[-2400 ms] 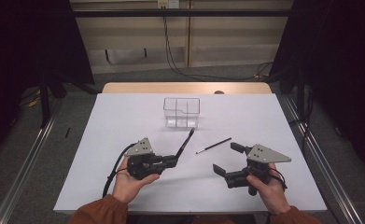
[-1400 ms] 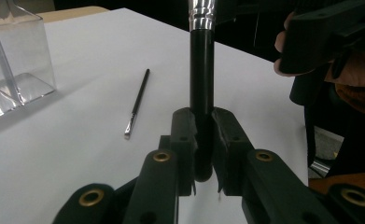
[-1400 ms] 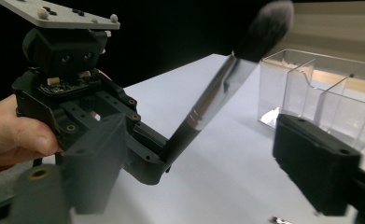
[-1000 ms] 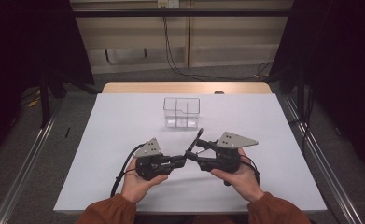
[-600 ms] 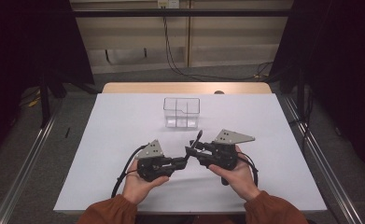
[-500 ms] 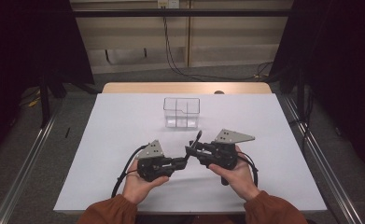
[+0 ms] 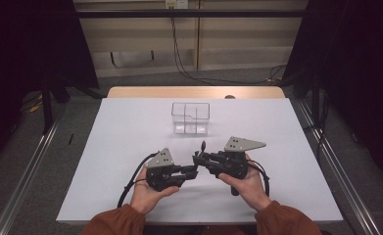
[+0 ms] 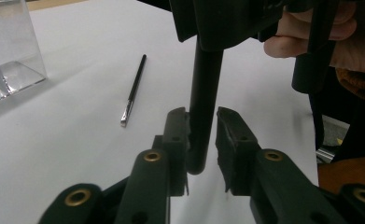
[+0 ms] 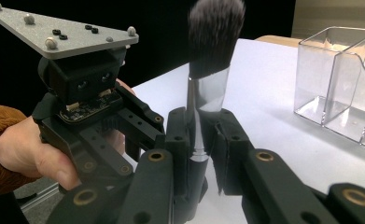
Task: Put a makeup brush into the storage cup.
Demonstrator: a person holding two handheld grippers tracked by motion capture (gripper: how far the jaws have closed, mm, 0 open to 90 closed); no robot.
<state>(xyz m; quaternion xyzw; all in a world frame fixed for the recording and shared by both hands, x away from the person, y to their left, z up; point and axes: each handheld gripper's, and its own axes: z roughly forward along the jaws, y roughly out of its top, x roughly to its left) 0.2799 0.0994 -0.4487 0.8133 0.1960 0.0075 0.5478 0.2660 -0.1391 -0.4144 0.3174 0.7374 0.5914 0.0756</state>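
Your right gripper point(image 9: 202, 119) has just closed on the upright makeup brush point(image 9: 210, 84), and your left gripper point(image 8: 202, 116) has just loosened off its handle, jaws slightly parted — handover nearly done, with the clear organiser point(image 7: 190, 104) beyond not yet filled.

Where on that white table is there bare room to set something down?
The table is bare left of the left gripper, right of the right gripper, and along the far edge beside the clear organizer. Crowded: the middle, where both grippers meet on the makeup brush, with the thin brush nearby.
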